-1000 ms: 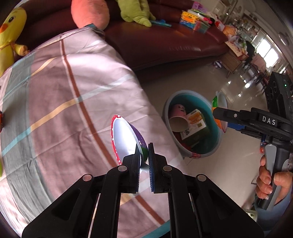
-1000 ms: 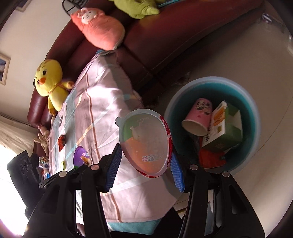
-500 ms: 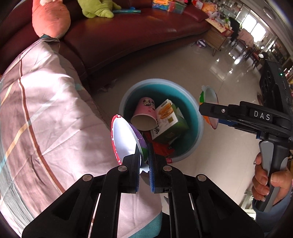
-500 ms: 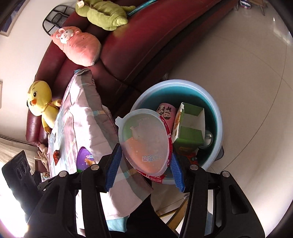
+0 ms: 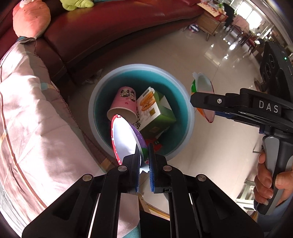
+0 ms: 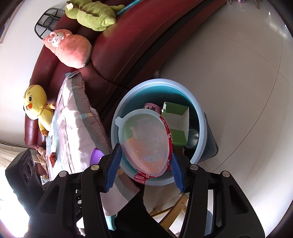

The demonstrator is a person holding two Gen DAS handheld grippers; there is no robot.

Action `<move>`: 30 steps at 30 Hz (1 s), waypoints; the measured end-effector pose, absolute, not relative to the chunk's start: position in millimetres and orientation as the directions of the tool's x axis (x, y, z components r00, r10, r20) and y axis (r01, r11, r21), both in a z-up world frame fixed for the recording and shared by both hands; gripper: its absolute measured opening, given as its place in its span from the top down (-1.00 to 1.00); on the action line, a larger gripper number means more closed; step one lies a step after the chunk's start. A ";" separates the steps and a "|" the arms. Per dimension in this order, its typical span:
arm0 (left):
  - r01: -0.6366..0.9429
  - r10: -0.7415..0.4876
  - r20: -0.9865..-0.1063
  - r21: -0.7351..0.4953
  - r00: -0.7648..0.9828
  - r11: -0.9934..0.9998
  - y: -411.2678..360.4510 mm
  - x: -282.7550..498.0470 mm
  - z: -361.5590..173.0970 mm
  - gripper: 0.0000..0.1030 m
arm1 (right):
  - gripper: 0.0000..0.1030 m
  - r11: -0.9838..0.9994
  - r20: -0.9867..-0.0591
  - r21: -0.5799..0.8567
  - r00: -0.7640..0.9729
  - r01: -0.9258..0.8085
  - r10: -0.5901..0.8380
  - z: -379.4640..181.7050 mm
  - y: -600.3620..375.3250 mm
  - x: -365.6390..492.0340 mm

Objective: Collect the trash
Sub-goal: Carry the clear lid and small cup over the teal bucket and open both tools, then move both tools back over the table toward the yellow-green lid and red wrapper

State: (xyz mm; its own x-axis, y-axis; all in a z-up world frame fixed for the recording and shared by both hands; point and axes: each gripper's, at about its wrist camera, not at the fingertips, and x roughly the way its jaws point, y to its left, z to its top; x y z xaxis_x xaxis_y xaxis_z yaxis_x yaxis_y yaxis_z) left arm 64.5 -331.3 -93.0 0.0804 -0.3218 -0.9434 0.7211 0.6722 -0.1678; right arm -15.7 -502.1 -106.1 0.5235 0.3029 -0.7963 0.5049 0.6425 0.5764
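Note:
My left gripper [image 5: 144,155] is shut on the rim of a purple bowl [image 5: 126,139] with a red edge and white inside, held over the near rim of the blue bin [image 5: 186,102]. My right gripper [image 6: 145,161] is shut on an orange-and-green bowl [image 6: 146,141] with a clear lid, held across its width above the blue bin [image 6: 201,117]. In the left wrist view that orange-and-green bowl [image 5: 202,91] hangs past the bin's right rim. Inside the bin lie a pink paper cup [image 5: 124,104] and a green carton [image 5: 155,111].
A table under a striped pink cloth [image 5: 33,113] stands left of the bin. A dark red sofa [image 5: 109,25] runs behind, with a pink plush [image 6: 71,49], a green plush [image 6: 91,14] and a yellow duck plush [image 6: 35,102]. Glossy floor tiles [image 6: 238,64] spread right. A hand [image 5: 271,181] grips the right handle.
Both grippers have moved off the table toward the bin and a little down, each carrying its bowl. The bin now sits central in both views, and both grips are unchanged.

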 end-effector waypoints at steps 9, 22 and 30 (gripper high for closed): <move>0.724 -0.284 -0.958 -0.172 0.034 0.668 -350.4 63.4 -114.4 0.57 | 0.04 0.642 -0.804 0.575 0.497 0.507 0.327 -117.3 -500.7 -9.8; 0.662 -0.312 -0.941 -0.153 0.128 0.734 -313.7 76.1 -104.6 -0.59 | 0.04 0.660 -0.813 0.564 0.476 0.496 0.336 -120.0 -490.5 2.1; 0.611 -0.330 -0.933 -0.179 0.143 0.771 -279.6 80.5 -99.2 -0.69 | 0.02 0.697 -0.825 0.543 0.455 0.468 0.336 -115.7 -475.1 14.8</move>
